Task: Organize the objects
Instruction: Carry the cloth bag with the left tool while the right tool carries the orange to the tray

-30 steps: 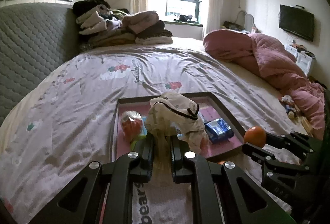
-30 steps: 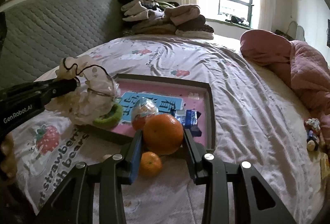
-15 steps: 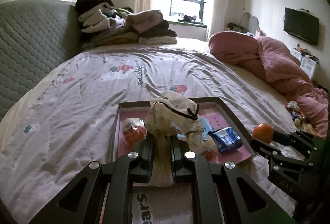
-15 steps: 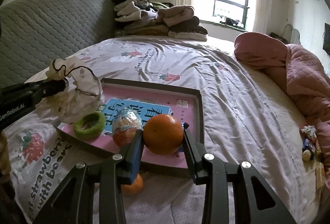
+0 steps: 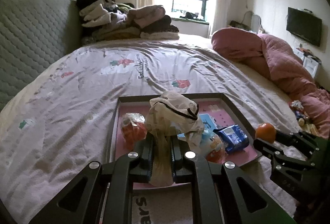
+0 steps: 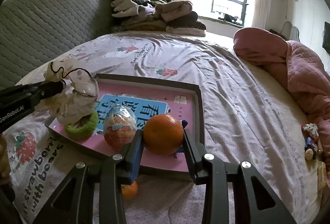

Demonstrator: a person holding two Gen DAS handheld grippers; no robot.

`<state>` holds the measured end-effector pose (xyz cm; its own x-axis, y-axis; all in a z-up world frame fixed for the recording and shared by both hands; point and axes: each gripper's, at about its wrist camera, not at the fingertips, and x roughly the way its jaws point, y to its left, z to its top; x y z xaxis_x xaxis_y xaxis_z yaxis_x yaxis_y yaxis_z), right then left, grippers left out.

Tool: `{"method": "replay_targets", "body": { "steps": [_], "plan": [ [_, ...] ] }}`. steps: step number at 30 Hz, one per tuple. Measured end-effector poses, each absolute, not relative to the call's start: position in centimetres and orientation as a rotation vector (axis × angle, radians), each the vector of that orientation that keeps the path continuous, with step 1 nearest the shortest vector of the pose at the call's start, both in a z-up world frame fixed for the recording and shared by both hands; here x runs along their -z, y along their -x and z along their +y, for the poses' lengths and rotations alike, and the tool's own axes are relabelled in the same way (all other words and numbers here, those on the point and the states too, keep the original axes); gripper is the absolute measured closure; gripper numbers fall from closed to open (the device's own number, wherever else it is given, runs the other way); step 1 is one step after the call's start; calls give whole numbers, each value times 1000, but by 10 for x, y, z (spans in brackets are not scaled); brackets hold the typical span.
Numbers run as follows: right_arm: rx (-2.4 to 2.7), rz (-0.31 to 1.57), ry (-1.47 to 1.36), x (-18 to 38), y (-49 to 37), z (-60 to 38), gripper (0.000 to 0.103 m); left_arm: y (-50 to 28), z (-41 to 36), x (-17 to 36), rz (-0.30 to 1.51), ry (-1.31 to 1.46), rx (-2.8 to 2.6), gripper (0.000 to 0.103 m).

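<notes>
Left gripper (image 5: 162,148): it is clamped on the neck of a cream cloth pouch (image 5: 174,115); the pouch is seen bunched above the jaws, at the lower centre of the left wrist view.
Right gripper (image 6: 163,143): it is closed on an orange (image 6: 163,134); the fruit is pressed from both sides by the jaws, at the lower centre of the right wrist view.
Tray (image 6: 201,104): a pink tray with a dark rim is laid on the bed sheet (image 5: 86,83), in the lower middle of both views.
Orange and tray: the orange is held over the near right part of the tray, inside the rim as it appears; whether it touches the floor cannot be told.
Pouch and tray: the pouch is held over the near left corner, just above a green ring (image 6: 82,128); contact with the ring cannot be told.
Things already in the tray: a foil-wrapped egg (image 6: 119,130) just left of the orange, and a blue packet (image 5: 232,138).
Deciding relation: the free floor is judged to lie straight below the orange, so a short lowering would be enough.
Nearer hand: the right one is judged nearer to a free spot; the place of the left one is crowded by the ring.
Left outside: a smaller orange (image 6: 129,190) is seen on the sheet, below the near rim.
</notes>
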<state>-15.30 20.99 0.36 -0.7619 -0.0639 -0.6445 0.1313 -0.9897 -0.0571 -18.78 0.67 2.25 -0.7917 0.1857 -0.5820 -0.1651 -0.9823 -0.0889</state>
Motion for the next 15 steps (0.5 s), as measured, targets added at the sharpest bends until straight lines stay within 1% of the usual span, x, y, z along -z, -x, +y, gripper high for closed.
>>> {"method": "replay_targets", "body": {
  "steps": [5, 15],
  "plan": [
    [2844, 154, -1059, 3, 156, 211, 65, 194, 9, -13, -66, 945, -2784, 91],
    [2835, 154, -1098, 17, 163, 213, 65, 203, 16, 6, -42, 1006, -2760, 90]
  ]
}}
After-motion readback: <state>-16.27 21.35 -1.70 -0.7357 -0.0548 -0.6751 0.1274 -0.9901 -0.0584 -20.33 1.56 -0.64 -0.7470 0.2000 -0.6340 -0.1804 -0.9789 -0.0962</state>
